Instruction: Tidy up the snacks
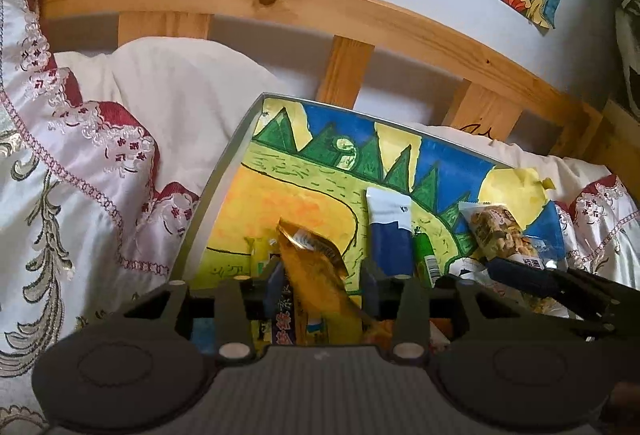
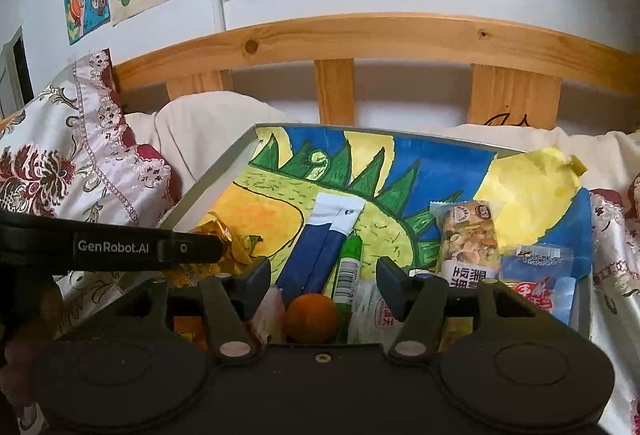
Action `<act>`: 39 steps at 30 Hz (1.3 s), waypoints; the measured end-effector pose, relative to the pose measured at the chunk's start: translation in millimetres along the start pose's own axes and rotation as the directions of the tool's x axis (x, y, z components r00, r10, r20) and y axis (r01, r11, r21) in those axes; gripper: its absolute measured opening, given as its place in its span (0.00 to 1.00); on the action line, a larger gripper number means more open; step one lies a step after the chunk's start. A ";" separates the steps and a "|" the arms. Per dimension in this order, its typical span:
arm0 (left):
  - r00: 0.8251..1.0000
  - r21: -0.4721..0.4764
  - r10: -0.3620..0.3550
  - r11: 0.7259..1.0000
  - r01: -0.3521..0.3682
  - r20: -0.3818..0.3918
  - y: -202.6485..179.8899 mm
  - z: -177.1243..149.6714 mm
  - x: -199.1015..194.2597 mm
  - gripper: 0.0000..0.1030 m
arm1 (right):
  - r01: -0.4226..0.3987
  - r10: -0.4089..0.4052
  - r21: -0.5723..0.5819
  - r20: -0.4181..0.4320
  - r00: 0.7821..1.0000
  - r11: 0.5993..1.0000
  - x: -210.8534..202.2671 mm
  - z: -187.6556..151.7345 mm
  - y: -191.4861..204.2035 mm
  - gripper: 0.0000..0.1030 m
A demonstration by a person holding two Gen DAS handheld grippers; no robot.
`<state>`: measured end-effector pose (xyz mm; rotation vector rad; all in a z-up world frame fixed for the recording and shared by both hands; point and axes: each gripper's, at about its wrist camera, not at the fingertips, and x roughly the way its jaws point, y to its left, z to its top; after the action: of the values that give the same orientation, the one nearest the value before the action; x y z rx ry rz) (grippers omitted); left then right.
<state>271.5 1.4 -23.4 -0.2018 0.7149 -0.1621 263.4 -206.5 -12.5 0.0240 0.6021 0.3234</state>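
A bed with a pale embroidered satin coverlet [image 2: 100,171] and a pine slatted headboard [image 2: 360,35] carried everything; on it lay a cream pillow [image 1: 180,95] near the headboard, and beside that a shallow grey tray [image 2: 208,191] lined with a bright painted paper drawing [image 2: 420,163].

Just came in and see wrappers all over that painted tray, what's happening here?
A person is sorting snacks on the painted tray on the bed. The left tongs have a gold wrapper between their fingers; whether it is clamped is unclear. The right tongs hang open above an orange, a green stick and blue sachets.
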 end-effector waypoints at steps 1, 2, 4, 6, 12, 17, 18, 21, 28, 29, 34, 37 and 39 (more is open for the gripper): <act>1.000 0.001 0.000 1.000 0.000 0.002 -0.3 0.6 -1.0 0.53 | 0.001 -0.001 0.000 0.003 1.000 1.000 -0.9 0.8 0.1 0.63; 1.000 0.000 -0.001 1.000 0.001 0.004 -0.4 1.1 -2.3 0.54 | 0.002 -0.002 0.000 0.005 1.000 1.000 -1.7 1.4 0.2 0.65; 1.000 -0.004 -0.006 1.000 0.006 0.004 0.0 2.3 -4.2 0.55 | 0.003 -0.003 0.001 0.006 1.000 1.000 -3.4 2.6 0.4 0.67; 1.000 -0.005 -0.005 1.000 0.005 0.006 -0.4 3.1 -5.8 0.57 | 0.006 -0.006 0.000 0.005 1.000 1.000 -4.6 3.4 0.5 0.69; 1.000 -0.010 0.006 1.000 -0.006 0.028 -2.5 3.9 -14.1 0.73 | 0.024 -0.024 0.008 0.013 1.000 1.000 -11.1 5.0 -1.8 0.76; 0.998 -0.019 0.031 0.999 -0.030 0.051 -3.9 3.2 -22.6 0.82 | 0.042 -0.043 0.030 0.012 0.999 0.999 -17.5 7.1 -6.3 0.79; 0.998 -0.022 0.035 0.999 -0.034 0.056 -4.1 3.5 -24.6 0.82 | 0.047 -0.047 0.031 0.012 0.999 0.998 -18.9 7.7 -7.0 0.79; 0.996 -0.032 0.049 0.998 -0.047 0.069 -3.0 4.4 -31.0 0.86 | 0.058 -0.058 0.037 0.017 0.998 0.998 -24.5 9.9 -8.7 0.81; 0.990 -0.028 0.078 0.997 -0.075 0.115 -4.8 2.5 -49.8 0.97 | 0.050 -0.052 0.051 0.037 0.998 0.997 -42.8 17.9 -10.4 0.91; 0.990 -0.023 0.078 0.997 -0.076 0.120 -5.5 1.9 -52.8 0.98 | 0.046 -0.048 0.051 0.041 0.998 0.998 -45.9 18.9 -9.8 0.93; 0.986 -0.012 0.087 0.996 -0.086 0.143 -7.0 -0.8 -70.8 0.99 | 0.039 -0.041 0.045 0.052 0.998 0.998 -63.3 21.8 -5.0 0.96; 0.982 -0.006 0.102 0.995 -0.102 0.157 -7.9 -2.9 -82.8 0.99 | 0.044 -0.046 0.036 0.055 0.997 0.998 -75.5 22.1 -1.3 0.97; 0.979 0.003 0.108 0.994 -0.110 0.172 -8.3 -6.9 -93.0 0.99 | 0.046 -0.048 0.034 0.062 0.997 0.998 -86.3 21.1 0.9 0.99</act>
<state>197.1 12.6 32.4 -0.1620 0.5520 -0.0436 208.0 -230.5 52.7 0.0509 0.5449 0.2660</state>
